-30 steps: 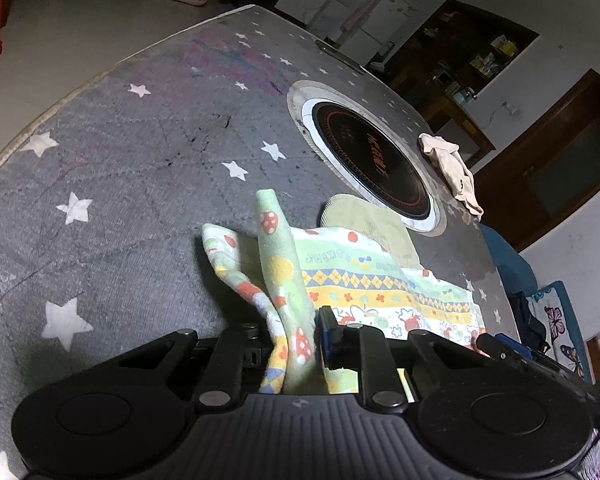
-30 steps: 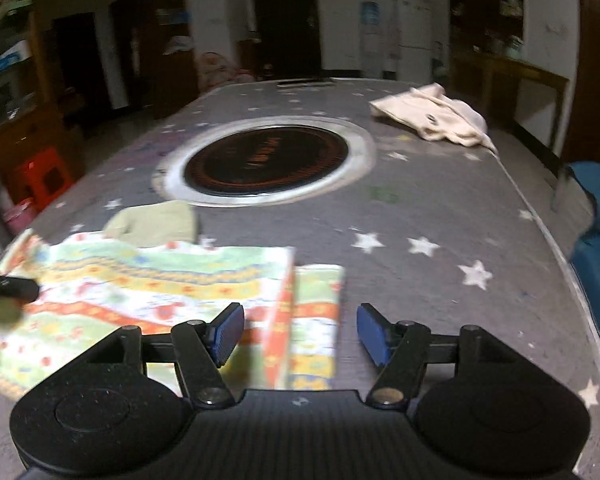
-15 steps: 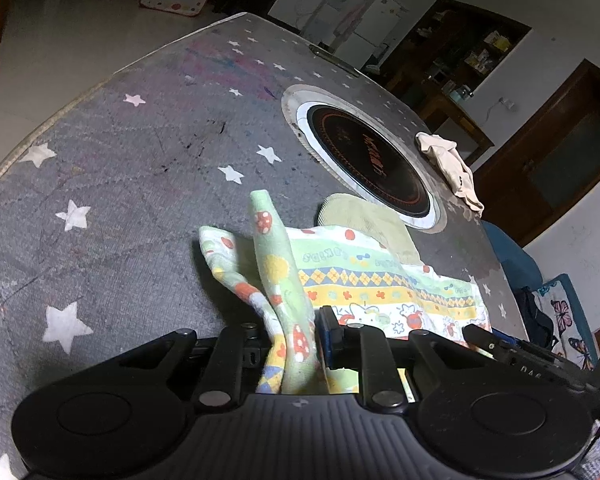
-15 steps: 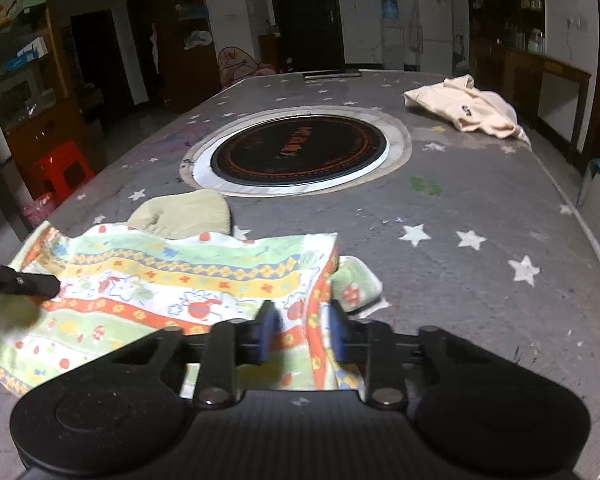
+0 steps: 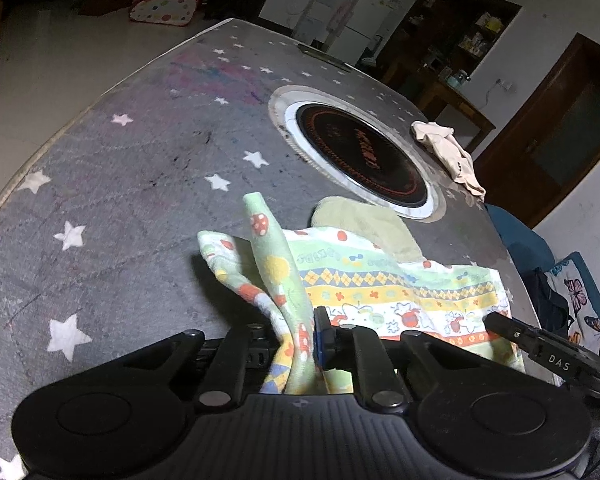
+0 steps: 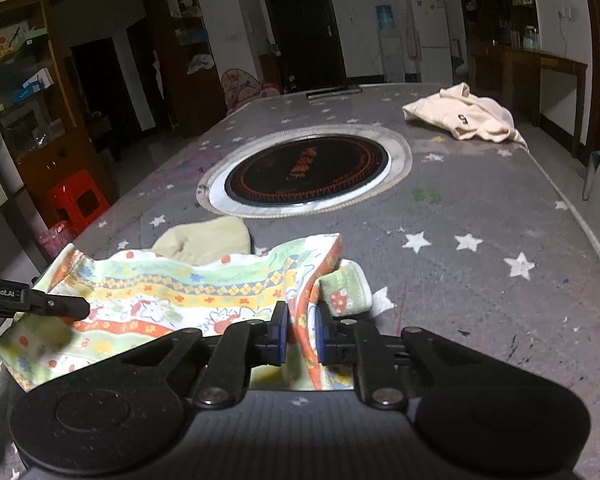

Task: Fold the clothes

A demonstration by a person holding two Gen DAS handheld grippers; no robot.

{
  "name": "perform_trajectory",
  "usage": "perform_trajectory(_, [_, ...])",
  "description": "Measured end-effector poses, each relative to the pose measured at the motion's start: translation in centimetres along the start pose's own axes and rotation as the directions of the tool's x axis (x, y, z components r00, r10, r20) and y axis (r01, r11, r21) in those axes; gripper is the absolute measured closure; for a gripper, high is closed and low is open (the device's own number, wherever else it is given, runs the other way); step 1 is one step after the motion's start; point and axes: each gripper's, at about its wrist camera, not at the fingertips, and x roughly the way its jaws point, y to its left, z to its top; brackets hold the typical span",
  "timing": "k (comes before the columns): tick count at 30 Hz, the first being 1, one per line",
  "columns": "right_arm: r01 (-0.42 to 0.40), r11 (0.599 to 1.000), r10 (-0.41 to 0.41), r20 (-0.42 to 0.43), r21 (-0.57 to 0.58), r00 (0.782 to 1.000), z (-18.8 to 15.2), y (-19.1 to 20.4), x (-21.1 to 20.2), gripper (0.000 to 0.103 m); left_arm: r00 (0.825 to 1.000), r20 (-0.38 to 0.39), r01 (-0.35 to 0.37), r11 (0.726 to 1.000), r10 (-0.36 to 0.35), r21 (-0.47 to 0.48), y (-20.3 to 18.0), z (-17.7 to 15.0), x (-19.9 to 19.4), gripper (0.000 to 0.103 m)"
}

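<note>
A colourful patterned garment (image 5: 380,284) (image 6: 172,296) with green, yellow and orange bands lies at the near edge of the grey star-print table. My left gripper (image 5: 296,340) is shut on its left corner, which stands up in a fold above the fingers. My right gripper (image 6: 300,330) is shut on the garment's orange-trimmed right edge, lifted slightly off the table. A green cuff (image 6: 346,290) lies beside it. The right gripper's finger (image 5: 540,350) shows at the right of the left wrist view, and the left gripper's finger (image 6: 40,302) at the left of the right wrist view.
A pale green cloth (image 5: 364,224) (image 6: 204,238) lies just beyond the garment. A round black cooktop (image 5: 360,152) (image 6: 308,174) is set in the table's middle. A cream garment (image 5: 448,152) (image 6: 464,118) lies far right. A red stool (image 6: 78,200) stands on the floor to the left.
My right gripper went from open over the garment's right edge to shut on it, and has raised that edge. The left gripper kept its hold and barely moved.
</note>
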Motion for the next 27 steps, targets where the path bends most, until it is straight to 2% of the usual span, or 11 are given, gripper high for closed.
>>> perform_trajectory(12, [0.048, 0.998, -0.045, 0.079, -0.039, 0.996, 1.5, -0.3, -4.2, 0.094, 0.999, -0.001, 0.045, 0.995, -0.045, 0.091, -4.5, 0.7, -0.1, 0.09])
perform_trajectory(27, [0.127, 0.99, -0.119, 0.131, -0.053, 0.984, 1.5, -1.8, -7.7, 0.094, 0.998, -0.022, 0.07, 0.976, -0.067, 0.207, -10.2, 0.8, 0.7, 0.09])
